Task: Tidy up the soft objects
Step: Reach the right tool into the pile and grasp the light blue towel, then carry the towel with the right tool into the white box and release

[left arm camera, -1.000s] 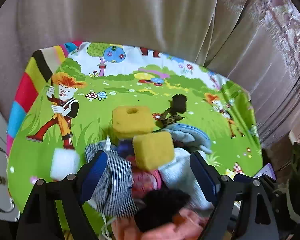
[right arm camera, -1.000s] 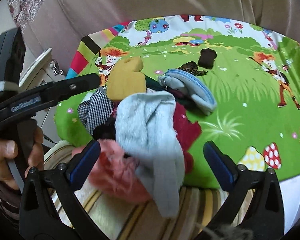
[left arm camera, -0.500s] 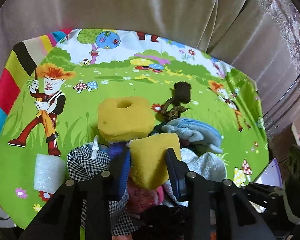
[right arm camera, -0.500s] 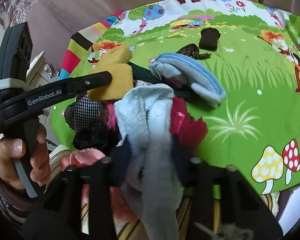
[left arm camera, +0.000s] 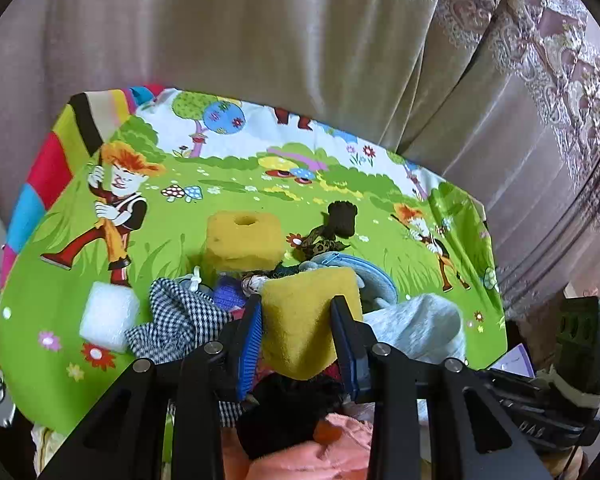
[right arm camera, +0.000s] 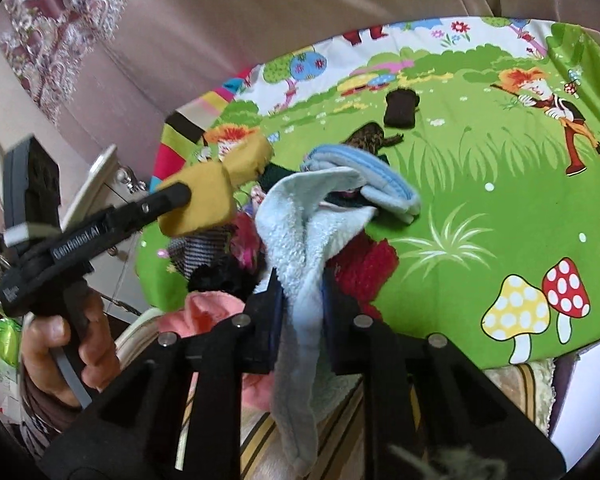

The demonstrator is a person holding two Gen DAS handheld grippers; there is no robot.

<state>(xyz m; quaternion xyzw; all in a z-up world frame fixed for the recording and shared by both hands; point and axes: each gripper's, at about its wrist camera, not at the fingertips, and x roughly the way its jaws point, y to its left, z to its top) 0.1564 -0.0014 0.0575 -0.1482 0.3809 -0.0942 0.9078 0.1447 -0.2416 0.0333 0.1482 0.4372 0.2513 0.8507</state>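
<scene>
A heap of soft things lies at the near edge of a cartoon-printed mat (left arm camera: 60, 264). My left gripper (left arm camera: 297, 300) is shut on a yellow sponge block (left arm camera: 304, 332) held just above the heap; the same block (right arm camera: 204, 200) shows in the right wrist view. My right gripper (right arm camera: 302, 280) has its jaws closing on a light blue fluffy cloth (right arm camera: 296, 216), which is pinched between them and hangs down below. In the heap are a checked cloth (left arm camera: 176, 320), a blue pouch (right arm camera: 376, 184), a red fluffy cloth (right arm camera: 364, 268), a pink cloth (right arm camera: 208, 308) and a black fluffy piece (left arm camera: 284, 412).
A second yellow sponge with a hole (left arm camera: 242, 240) rests behind the heap. A white foam block (left arm camera: 108, 316) lies to the left. A black item (left arm camera: 342, 220) and a leopard-print piece (left arm camera: 320, 242) lie further back. Curtains (left arm camera: 300, 40) hang behind the mat. A person's hand (right arm camera: 60, 344) holds the left gripper.
Both grippers went from wide open to closed. The left one took hold of the yellow sponge block and raised it. The right one closed on the light blue cloth.
</scene>
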